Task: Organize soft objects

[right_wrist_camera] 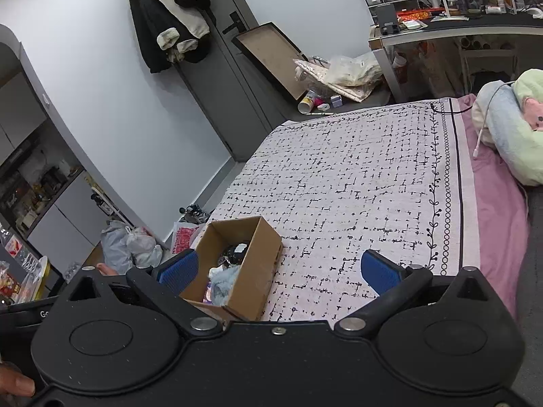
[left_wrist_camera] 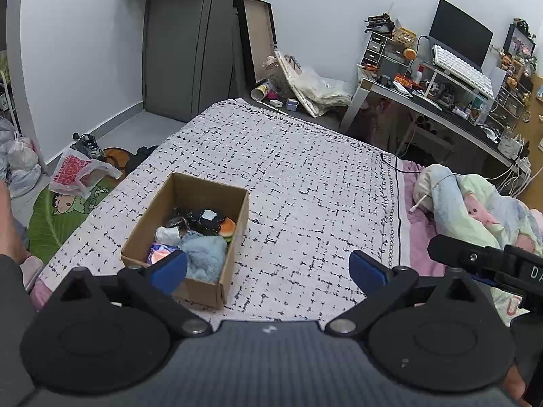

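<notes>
- Cardboard box (left_wrist_camera: 190,234), open at the top, sits on the bed (left_wrist_camera: 305,176) near its left edge as the left wrist view shows it, on the white cover with the black dash pattern.
- Inside the box lie several soft things packed together: a pale blue fluffy piece (left_wrist_camera: 203,257) at the near end, a small burger-shaped toy (left_wrist_camera: 226,228) against the right wall, a dark speckled item (left_wrist_camera: 200,218) toward the far end, and a white crumpled piece (left_wrist_camera: 167,235) by the left wall. A pink-purple item shows at the near left corner, too hidden to name.
- Left gripper (left_wrist_camera: 268,269) has its blue-padded jaws spread wide with nothing between them; the left pad overlaps the near corner of the box in the view, and whether it touches I cannot tell.
- Right gripper (right_wrist_camera: 276,271) is likewise spread fully and holds nothing; the box (right_wrist_camera: 244,268) lies just past its left pad, the blue fluffy piece (right_wrist_camera: 224,283) visible inside.
- Pink sheet (right_wrist_camera: 499,210) runs along the bed's right edge, beyond the cover's black border.
- Pastel blanket (left_wrist_camera: 475,203) lies bunched at the right side of the bed, well apart from the box.
- Rest of the patterned cover carries only a thin black cable near its far right corner.
</notes>
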Demonstrator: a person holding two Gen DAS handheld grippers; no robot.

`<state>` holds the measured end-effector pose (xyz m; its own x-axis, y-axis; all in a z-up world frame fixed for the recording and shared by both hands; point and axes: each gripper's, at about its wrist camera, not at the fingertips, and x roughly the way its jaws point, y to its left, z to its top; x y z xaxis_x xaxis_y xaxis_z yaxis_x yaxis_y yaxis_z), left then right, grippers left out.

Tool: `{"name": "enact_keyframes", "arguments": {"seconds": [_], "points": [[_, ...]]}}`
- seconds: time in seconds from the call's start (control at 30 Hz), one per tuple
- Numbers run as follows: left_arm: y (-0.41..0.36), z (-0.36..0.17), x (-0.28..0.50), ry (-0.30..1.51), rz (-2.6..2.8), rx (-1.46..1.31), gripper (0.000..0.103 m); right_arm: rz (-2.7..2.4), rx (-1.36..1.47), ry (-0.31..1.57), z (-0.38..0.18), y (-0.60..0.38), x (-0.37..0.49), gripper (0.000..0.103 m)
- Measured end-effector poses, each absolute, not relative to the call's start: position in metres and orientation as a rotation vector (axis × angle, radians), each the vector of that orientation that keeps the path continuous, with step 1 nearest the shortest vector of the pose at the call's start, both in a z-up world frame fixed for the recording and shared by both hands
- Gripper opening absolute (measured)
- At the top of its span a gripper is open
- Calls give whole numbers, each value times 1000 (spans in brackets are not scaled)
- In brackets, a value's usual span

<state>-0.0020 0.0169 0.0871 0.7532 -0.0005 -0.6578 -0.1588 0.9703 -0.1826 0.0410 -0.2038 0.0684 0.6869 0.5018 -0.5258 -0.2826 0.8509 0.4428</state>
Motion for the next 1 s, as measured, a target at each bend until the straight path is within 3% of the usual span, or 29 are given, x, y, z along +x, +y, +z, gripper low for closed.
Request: {"name": "enact_keyframes", "arguments": {"seconds": [1.0], "points": [[3, 76, -56, 753, 121, -208, 101, 509, 221, 687, 70, -203, -4, 103]]}}
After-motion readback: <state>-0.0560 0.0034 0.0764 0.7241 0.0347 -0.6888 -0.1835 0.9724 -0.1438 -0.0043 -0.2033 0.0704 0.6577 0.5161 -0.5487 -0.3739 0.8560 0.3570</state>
